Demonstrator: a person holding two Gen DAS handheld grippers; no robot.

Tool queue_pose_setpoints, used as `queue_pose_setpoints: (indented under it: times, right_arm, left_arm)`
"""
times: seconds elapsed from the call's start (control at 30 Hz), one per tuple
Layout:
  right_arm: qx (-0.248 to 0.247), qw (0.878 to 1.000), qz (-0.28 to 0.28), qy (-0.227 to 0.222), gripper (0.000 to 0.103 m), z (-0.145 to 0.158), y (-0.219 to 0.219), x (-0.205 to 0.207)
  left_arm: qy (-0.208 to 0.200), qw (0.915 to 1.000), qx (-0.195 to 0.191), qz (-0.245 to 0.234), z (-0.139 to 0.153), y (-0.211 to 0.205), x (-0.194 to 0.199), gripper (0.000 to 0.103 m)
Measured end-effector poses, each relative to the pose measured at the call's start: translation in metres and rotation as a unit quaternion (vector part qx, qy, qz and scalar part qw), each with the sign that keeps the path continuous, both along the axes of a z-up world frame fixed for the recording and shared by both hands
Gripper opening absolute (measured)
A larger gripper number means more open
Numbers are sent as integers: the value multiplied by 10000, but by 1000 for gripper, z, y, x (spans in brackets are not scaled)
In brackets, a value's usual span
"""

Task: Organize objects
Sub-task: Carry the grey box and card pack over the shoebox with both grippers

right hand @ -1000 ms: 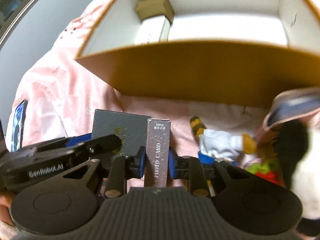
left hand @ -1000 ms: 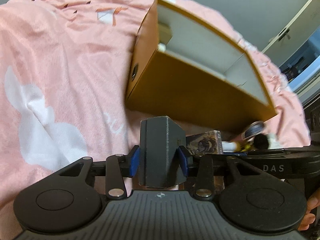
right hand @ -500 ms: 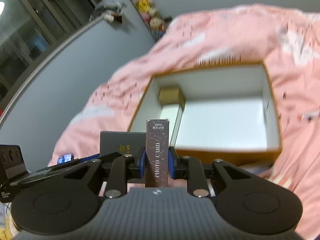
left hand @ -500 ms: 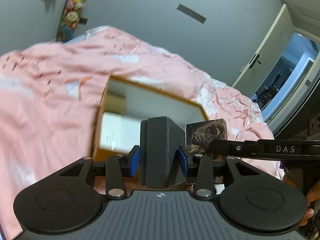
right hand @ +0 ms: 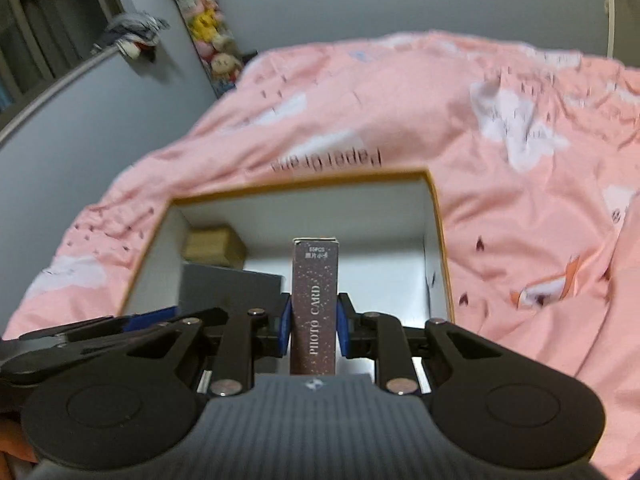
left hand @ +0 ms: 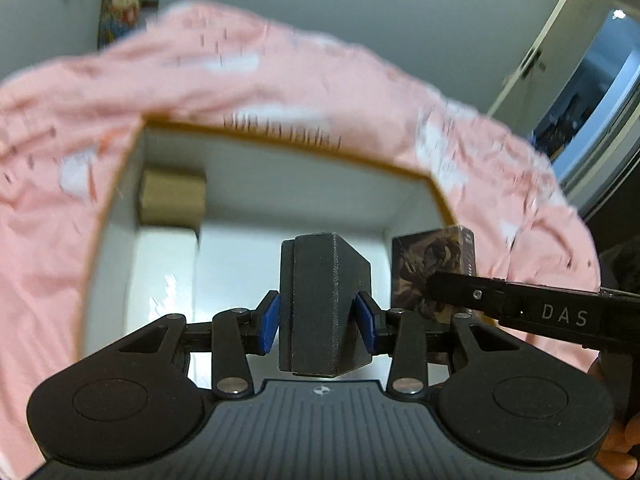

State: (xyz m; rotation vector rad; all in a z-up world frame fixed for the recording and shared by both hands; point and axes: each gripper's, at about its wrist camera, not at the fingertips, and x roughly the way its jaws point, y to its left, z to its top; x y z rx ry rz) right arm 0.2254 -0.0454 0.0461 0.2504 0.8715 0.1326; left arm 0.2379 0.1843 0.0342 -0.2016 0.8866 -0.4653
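Note:
My left gripper point(left hand: 319, 318) is shut on a dark grey box point(left hand: 320, 300), held above the open brown cardboard box point(left hand: 280, 142) with white inner walls. My right gripper point(right hand: 313, 322) is shut on a slim brown photo card box point(right hand: 315, 300), also over the cardboard box point(right hand: 438, 240). In the left wrist view the photo card box point(left hand: 434, 264) shows at the right, with the other gripper's arm across it. In the right wrist view the dark grey box point(right hand: 228, 290) sits at the left. A small tan box point(right hand: 214, 246) lies in the cardboard box's far left corner, with a white item point(left hand: 164, 280) in front of it.
The cardboard box rests on a pink bedspread point(right hand: 520, 208) with white shapes. Grey walls stand behind, with plush toys point(right hand: 204, 24) hanging at the left. A door and a lit doorway point(left hand: 592, 88) are at the right. A hand point(left hand: 620, 452) shows at the lower right.
Both grippers have risen from the near side of the cardboard box to above its opening, each carrying its box. The toys on the bed near the box have dropped out of view.

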Motion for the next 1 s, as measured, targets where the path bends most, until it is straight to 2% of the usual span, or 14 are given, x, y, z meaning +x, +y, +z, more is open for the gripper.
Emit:
queue_pose_setpoints:
  times: [0.33,0.57,0.83,0.9,1.0]
  right_arm:
    - [-44,9989,153,443,24,-43,-3,21]
    - [-17,9980,247,588,24,-56,-1,24]
    - [0,9975,257,658,24,-61,1,22]
    - [-3,9974,262,668,24,-62,2,22]
    - [8,9969,257,739,24,-65,3,24]
  left_arm:
    - [855,9946,520,-277,-39,-16,16,46]
    - [1103,9928,401,-224,-43,-10,23,48]
    - [1180,9913,582,-54,-46,3,25,51]
    - [1134,9923,495,-44,-44,9,23,51]
    - [922,9956,152,49,-34,25,21,51]
